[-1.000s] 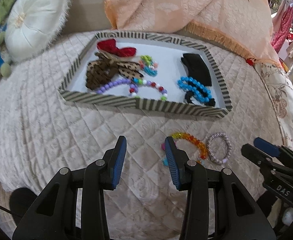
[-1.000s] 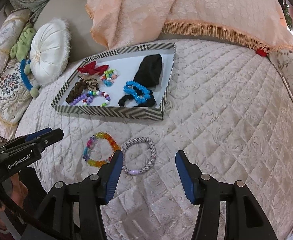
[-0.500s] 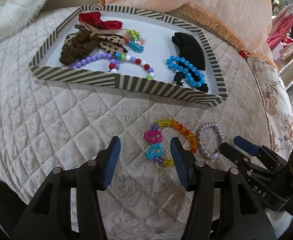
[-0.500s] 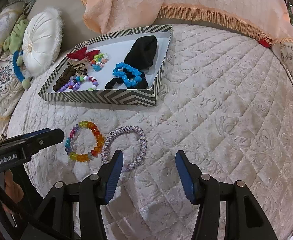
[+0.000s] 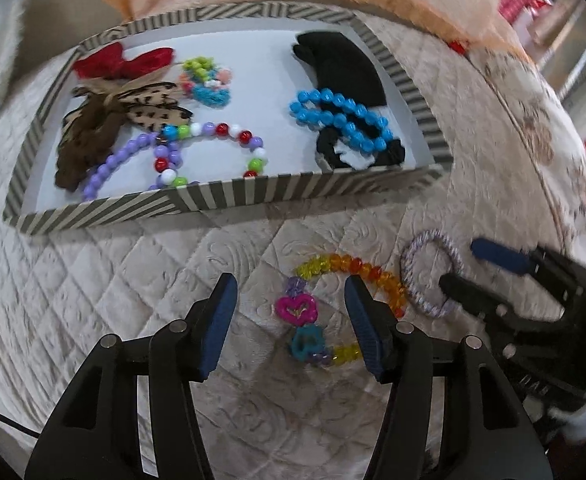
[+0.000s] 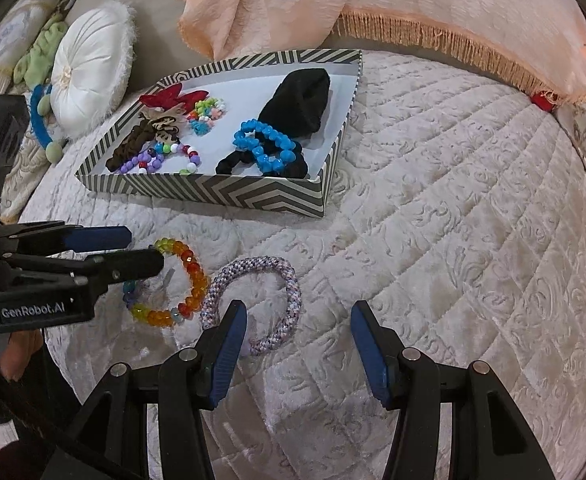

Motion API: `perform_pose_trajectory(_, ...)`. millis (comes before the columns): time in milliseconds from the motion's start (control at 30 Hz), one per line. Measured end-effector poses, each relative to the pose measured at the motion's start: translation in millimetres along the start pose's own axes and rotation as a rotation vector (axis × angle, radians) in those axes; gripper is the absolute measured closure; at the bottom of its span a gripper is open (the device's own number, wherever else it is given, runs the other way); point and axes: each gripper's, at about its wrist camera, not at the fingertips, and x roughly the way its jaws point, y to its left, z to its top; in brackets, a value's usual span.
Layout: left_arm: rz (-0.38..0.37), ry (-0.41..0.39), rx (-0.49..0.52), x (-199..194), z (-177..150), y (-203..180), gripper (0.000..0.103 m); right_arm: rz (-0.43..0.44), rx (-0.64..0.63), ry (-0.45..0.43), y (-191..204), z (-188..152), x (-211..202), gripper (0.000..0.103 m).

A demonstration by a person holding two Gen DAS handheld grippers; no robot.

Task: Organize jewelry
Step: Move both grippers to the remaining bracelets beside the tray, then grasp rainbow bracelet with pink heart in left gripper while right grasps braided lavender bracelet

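The left gripper [image 5: 291, 312] has its 2 blue-padded fingers [image 5: 221, 316] spread wide with nothing between the pads, low over the rainbow bead bracelet [image 5: 349, 266], whose pink and teal heart charms lie in the gap between the tips. In the right wrist view the same gripper [image 6: 133, 248] reaches in from the left edge, its lower finger crossing over the near side of that bracelet [image 6: 191, 276]; whether it touches the beads cannot be told. The right gripper [image 6: 299, 332] is likewise spread apart and empty, its left finger [image 6: 229, 340] overlapping the near edge of the lilac woven bracelet [image 6: 289, 300], which lies flat on the quilted cream bedspread [image 6: 453, 240] just beside the rainbow one. Beyond both bracelets sits the striped tray [image 5: 229, 198], holding a red bow [image 5: 125, 62], a brown leopard-print bow [image 5: 109, 120], a purple and mixed bead necklace [image 5: 209, 140], a small cluster of bright beads [image 5: 207, 82], a blue bead bracelet [image 5: 341, 120] and black fabric pieces [image 5: 345, 64]. Behind the tray hangs a peach fringed cloth [image 6: 413, 4], and a round white cushion [image 6: 89, 76] rests to the tray's left
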Motion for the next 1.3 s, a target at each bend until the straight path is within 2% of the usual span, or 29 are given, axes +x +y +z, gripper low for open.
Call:
perform_pose_trajectory(433, 0.023, 0.007, 0.099, 14.4, 9.1, -4.3, 0.047, -0.041, -0.084, -0.012, 2.7, 8.8, 12.4, 0.052)
perform_pose_trajectory(600, 0.050, -0.008, 0.119, 17.7, 8.0, -8.7, 0.048, -0.062, -0.120, -0.037, 5.1, 12.6, 17.3, 0.066)
perform_pose_trajectory(700, 0.066, -0.043, 0.138, 17.4, 4.3, -13.1, 0.060, -0.068, -0.142, -0.055, 6.6, 11.0, 16.3, 0.076)
perform_pose_trajectory(767, 0.046, -0.055, 0.145, 17.8, 3.5, -17.2, 0.082, -0.062, -0.136, -0.064, 6.1, 10.5, 14.5, 0.081)
perform_pose_trajectory(833, 0.050, -0.064, 0.147, 16.6, 2.8, -21.1, 0.090, -0.058, -0.123, -0.070, 3.7, 10.7, 12.2, 0.093)
perform_pose_trajectory(933, 0.047, -0.070, 0.128, 13.9, 1.4, -21.7, 0.094, -0.001, -0.074, -0.075, -2.7, 10.1, 5.8, 0.095)
perform_pose_trajectory(1133, 0.005, -0.069, 0.061, 0.5, -4.3, -9.5, 0.095, 0.029, -0.063, -0.106, 0.0, 8.3, -10.9, 0.096)
perform_pose_trajectory(1300, -0.006, -0.107, 0.027, -21.9, -6.9, -1.4, 0.095, 0.042, -0.076, -0.137, 7.8, 9.7, -29.2, 0.096)
